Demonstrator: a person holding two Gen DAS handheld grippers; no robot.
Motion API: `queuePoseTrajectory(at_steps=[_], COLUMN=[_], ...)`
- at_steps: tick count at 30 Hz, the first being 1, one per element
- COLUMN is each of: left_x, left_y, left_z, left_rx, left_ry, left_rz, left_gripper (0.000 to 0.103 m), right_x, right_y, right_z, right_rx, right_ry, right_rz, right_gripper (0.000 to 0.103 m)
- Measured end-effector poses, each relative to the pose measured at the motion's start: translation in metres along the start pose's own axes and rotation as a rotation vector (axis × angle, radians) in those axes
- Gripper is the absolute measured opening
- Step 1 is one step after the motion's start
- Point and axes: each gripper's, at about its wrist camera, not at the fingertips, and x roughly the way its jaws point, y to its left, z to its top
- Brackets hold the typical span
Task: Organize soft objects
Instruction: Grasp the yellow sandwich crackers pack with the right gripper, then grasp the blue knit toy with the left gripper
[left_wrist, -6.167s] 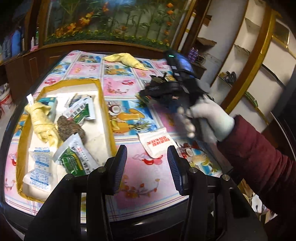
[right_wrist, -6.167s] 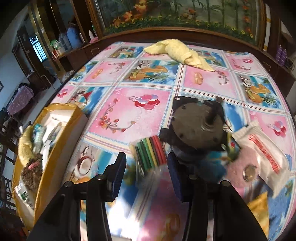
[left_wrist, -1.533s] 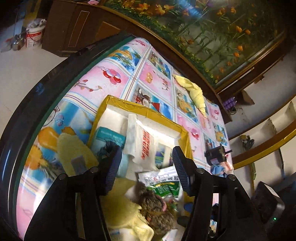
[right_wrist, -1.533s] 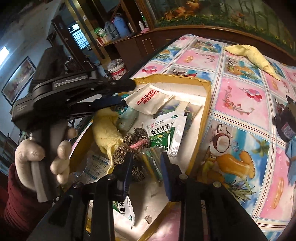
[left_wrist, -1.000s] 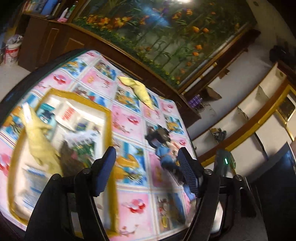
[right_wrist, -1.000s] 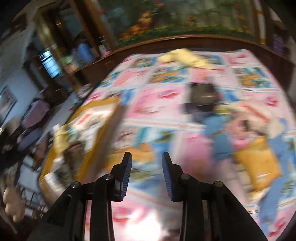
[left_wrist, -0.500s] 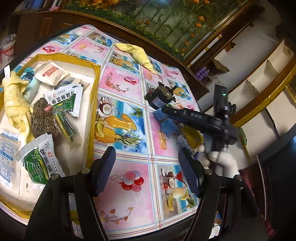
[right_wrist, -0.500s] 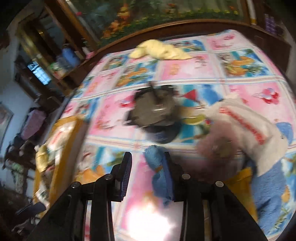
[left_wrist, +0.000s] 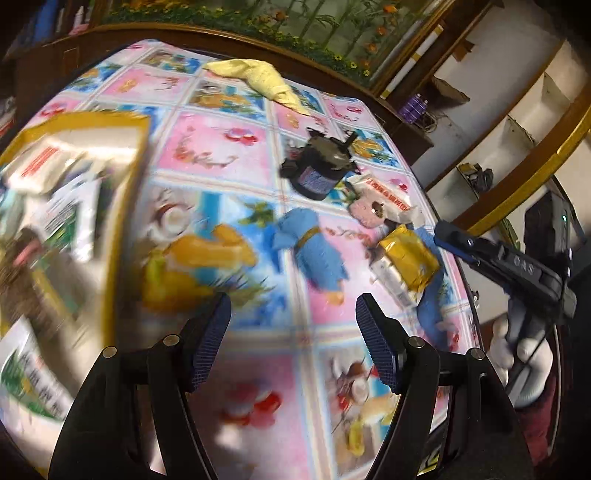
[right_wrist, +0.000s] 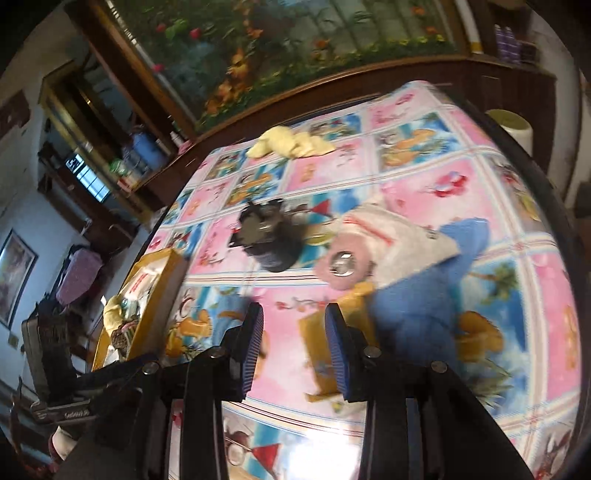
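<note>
Patterned tablecloth (left_wrist: 221, 155); both fingers empty.

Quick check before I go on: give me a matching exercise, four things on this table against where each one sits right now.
Things:
1. yellow cloth
2. dark motor
3. yellow packet
4. red-lettered sachet

Places:
A. inside the yellow-rimmed tray
B. far end of the table
C. mid-table, beyond the blue bundle
D. near the right edge, on blue cloth

Pairs: 1-B, 2-C, 3-D, 4-A

"DAS" — right gripper (left_wrist: 452, 236) body
</note>
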Motion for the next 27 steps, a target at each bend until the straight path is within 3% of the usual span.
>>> queuePoseTrajectory(at_steps=[3, 6, 8, 11, 12, 13, 14, 16, 21, 25, 27], left_x=[0.030, 0.068, 0.079, 0.092, 0.092, 0.090, 0.088, 0.083, 0.068, 0.047, 0.035], left_y=[-0.010, -0.020, -0.034, -0.048, -0.051, -0.052, -0.052, -0.046, -0.031, -0.030, -0.030], left_z=[0.014, 0.022, 0.024, 0.021, 0.017, 0.014, 0.011, 0.011, 0.009, 0.001, -0.003], left_rx=[0.011, 0.048, 0.152, 0.264, 0.294, 0.314, 0.334, 0.315, 0.229, 0.185, 0.177], left_ry=[0.031, 0.088, 0.040, 0.068, 0.070, 0.066, 0.062, 0.080, 0.089, 0.071, 0.054], left_rz=[0.038, 0.138, 0.221, 0.283, 0.296, 0.297, 0.292, 0.242, 0.144, 0.069, 0.043], left_gripper=[0.071, 0.071, 0.071, 0.071, 0.070, 0.056, 0.036, 0.014, 0.014, 0.014, 0.014], right_x=[-0.013, -0.019, -0.019, -0.013, -0.009, -0.008, -0.006, 0.003, 0.032, 0.045, 0.046], right_y=[-0.016, -0.022, -0.021, -0.014, -0.008, -0.003, 0.001, 0.012, 0.025, 0.025, 0.023], right_z=[-0.001, -0.003, -0.005, -0.008, -0.009, -0.011, -0.013, -0.017, -0.023, -0.028, -0.030], right_rx=[0.035, 0.033, 0.011, -0.039, -0.070, -0.103, -0.139, -0.217, -0.330, -0.361, -0.346], right_ry=[-0.026, -0.029, -0.020, 0.001, 0.007, 0.012, 0.014, 0.020, 0.073, 0.102, 0.113], right_rz=[-0.010, -0.014, -0.016, -0.034, -0.050, -0.070, -0.098, -0.170, -0.301, -0.347, -0.332], right_gripper=[0.036, 0.036, 0.039, 0.042, 0.042, 0.046, 0.052, 0.061, 0.062, 0.062, 0.056])
